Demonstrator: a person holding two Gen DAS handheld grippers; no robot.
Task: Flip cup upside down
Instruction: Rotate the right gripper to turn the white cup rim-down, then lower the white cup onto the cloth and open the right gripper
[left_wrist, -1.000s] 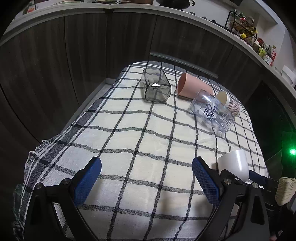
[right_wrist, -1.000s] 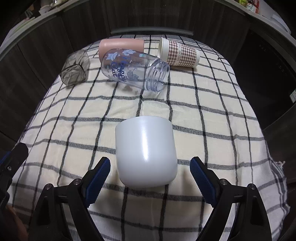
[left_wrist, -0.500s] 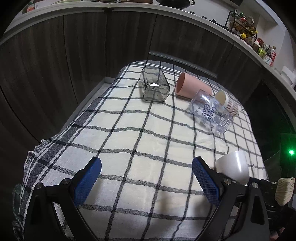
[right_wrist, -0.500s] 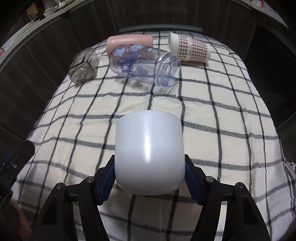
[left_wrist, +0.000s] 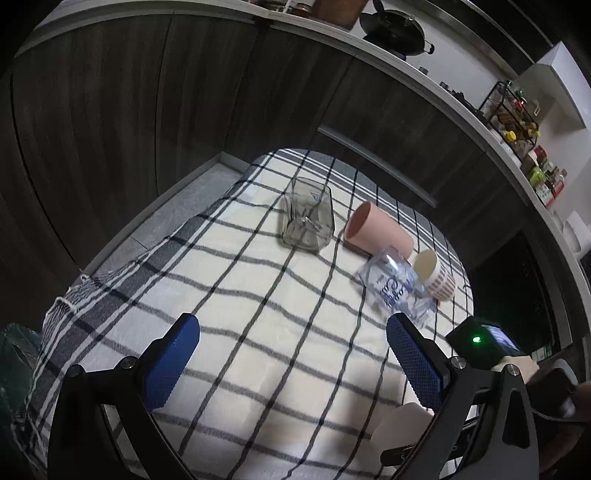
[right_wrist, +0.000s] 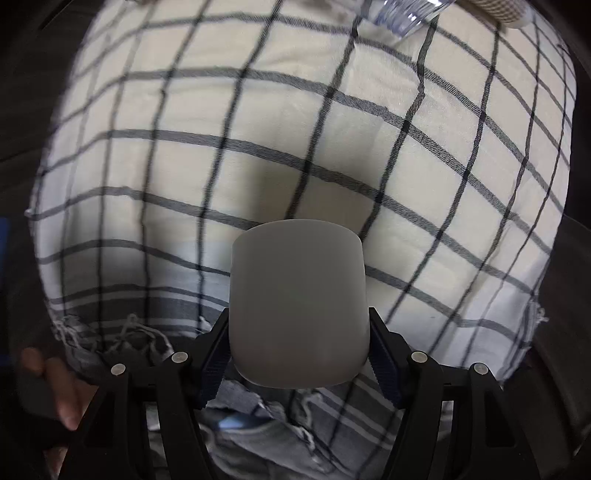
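My right gripper (right_wrist: 299, 343) is shut on a plain white cup (right_wrist: 298, 302) and holds it above the checked cloth (right_wrist: 258, 147), camera looking steeply down. The cup's rounded base is toward the camera and its mouth points away toward the cloth. A corner of the cup (left_wrist: 400, 424) shows in the left wrist view, low at the right behind my right finger. My left gripper (left_wrist: 291, 360) is open and empty, hovering over the near part of the cloth (left_wrist: 258, 295).
At the far end of the cloth lie a smoky glass tumbler (left_wrist: 308, 219), a pink cup (left_wrist: 376, 232), a clear printed bottle (left_wrist: 397, 291) and a checked paper cup (left_wrist: 436, 277). Dark cabinets stand behind. The cloth's fringed near edge (right_wrist: 129, 332) is below the held cup.
My right gripper closed on the white cup, lifted it off the cloth and tipped it forward, mouth down. The left gripper rose and pulled back slightly, still open.
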